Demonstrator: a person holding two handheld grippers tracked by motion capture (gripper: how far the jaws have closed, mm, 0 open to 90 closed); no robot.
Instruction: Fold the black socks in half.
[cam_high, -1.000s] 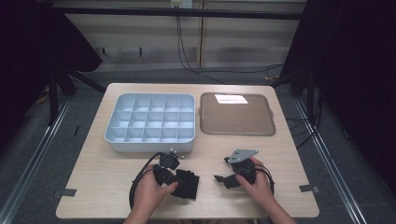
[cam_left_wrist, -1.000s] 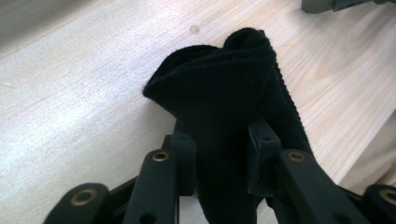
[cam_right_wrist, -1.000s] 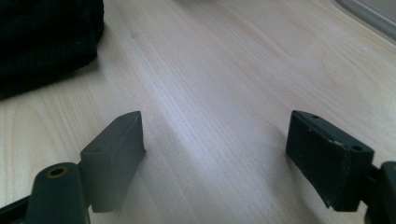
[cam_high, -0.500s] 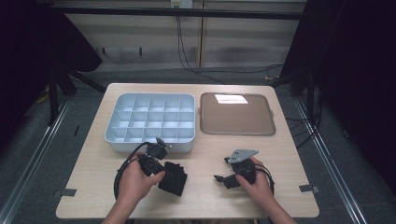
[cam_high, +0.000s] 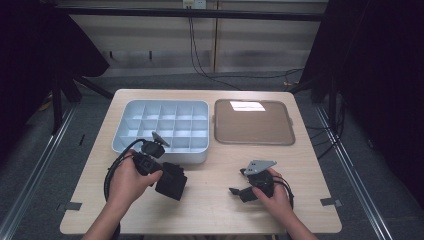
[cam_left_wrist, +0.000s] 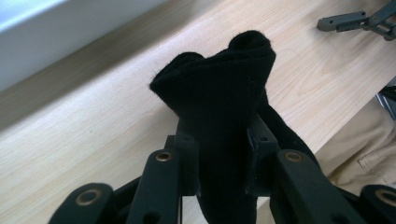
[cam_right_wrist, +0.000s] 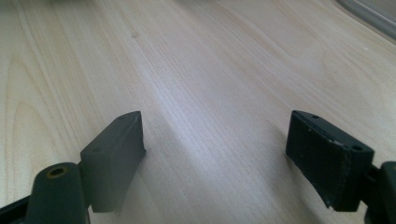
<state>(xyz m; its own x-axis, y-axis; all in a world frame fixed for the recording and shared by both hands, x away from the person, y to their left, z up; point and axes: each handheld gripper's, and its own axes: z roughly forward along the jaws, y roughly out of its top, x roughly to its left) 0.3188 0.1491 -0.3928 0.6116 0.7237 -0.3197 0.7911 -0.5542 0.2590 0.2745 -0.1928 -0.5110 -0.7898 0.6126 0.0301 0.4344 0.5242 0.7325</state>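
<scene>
Lab, black curtains (cam_high: 380, 75), trailing cables (cam_high: 200, 60)

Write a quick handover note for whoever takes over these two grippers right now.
Left gripper: shut on the black cloth, held above the table just in front of the compartment box.
Right gripper: open, holding nothing, low over bare table.
Brown tray: beside the box, only a white paper in it.
Done: cloth picked up.
Left: probably setting the cloth down, likely in the box or tray.

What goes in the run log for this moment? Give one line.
left gripper: shut on black cloth, above table | right gripper: open, holding nothing, low over table | divided bin: no cloth inside
</scene>
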